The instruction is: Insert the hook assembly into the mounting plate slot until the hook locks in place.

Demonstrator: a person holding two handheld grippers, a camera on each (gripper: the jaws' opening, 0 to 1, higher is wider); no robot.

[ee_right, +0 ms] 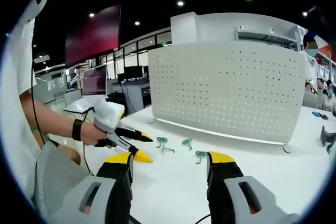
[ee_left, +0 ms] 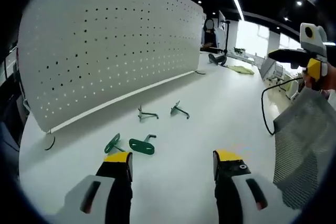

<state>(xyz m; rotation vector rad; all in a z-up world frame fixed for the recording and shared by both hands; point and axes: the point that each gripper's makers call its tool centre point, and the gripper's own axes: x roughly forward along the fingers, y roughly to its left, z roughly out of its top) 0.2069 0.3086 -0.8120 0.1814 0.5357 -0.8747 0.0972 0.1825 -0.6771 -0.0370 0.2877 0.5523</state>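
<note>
Left gripper [ee_left: 172, 162]: yellow-tipped jaws spread wide, nothing between them, hovering low over the white table [ee_left: 220, 108] and aimed at the hooks.
Nearest hooks: two green hooks [ee_left: 131, 144] lie flat just ahead of the left jaw, close together; I cannot tell if they touch.
Further hooks: two grey metal hooks [ee_left: 163, 112] sit a little beyond, apart from each other, between the green pair and the board.
Mounting plate: the white pegboard [ee_left: 110, 40] stands upright on the table behind all the hooks, its holes facing the grippers, so it looks ready to receive a hook.
Right gripper [ee_right: 169, 163]: jaws also released and empty, held back from the work.
Why so: both grippers look poised for a pick-up; my read is that no hook is yet lifted and insertion is still to come.
Left gripper view adds: the right gripper at the far right, held up off the table, with a black cable [ee_left: 265, 106] hanging below it.
Right gripper view adds: the person's hand [ee_right: 90, 134] gripping the left gripper, which points toward the hooks in front of the pegboard, and a background person [ee_right: 313, 66] at the right.
</note>
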